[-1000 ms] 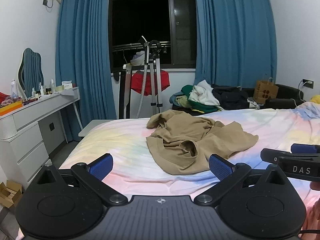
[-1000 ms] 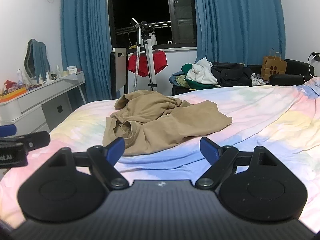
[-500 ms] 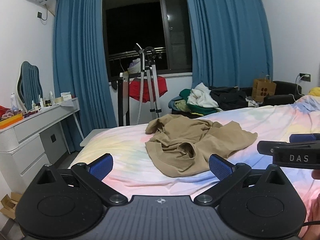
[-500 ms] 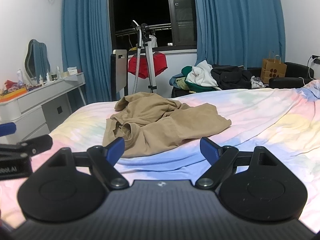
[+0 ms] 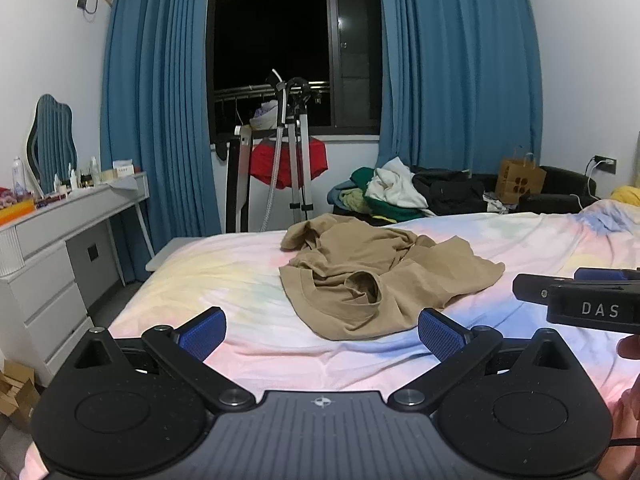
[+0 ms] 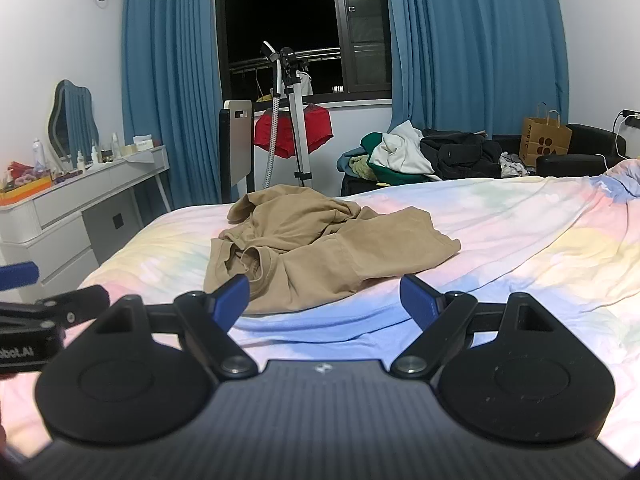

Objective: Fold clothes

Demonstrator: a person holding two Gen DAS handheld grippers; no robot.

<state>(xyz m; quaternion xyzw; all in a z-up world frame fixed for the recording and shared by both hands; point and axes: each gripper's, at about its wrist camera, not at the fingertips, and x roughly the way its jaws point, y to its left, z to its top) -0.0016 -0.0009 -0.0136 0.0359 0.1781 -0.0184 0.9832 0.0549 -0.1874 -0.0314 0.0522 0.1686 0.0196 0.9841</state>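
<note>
My left fingers (image 5: 322, 332) and right fingers (image 6: 324, 300), both spread empty, face the crumpled tan shirt (image 5: 376, 276) on the bed (image 5: 224, 272); grabbing bunched layers risks a lopsided fold.

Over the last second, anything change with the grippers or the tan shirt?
Both cameras tilted up a little, so the scene sits lower in frame. Nothing was gripped or released: left gripper and right gripper stay open, short of the tan shirt. The shirt lies crumpled in the same spot on the bed.
</note>
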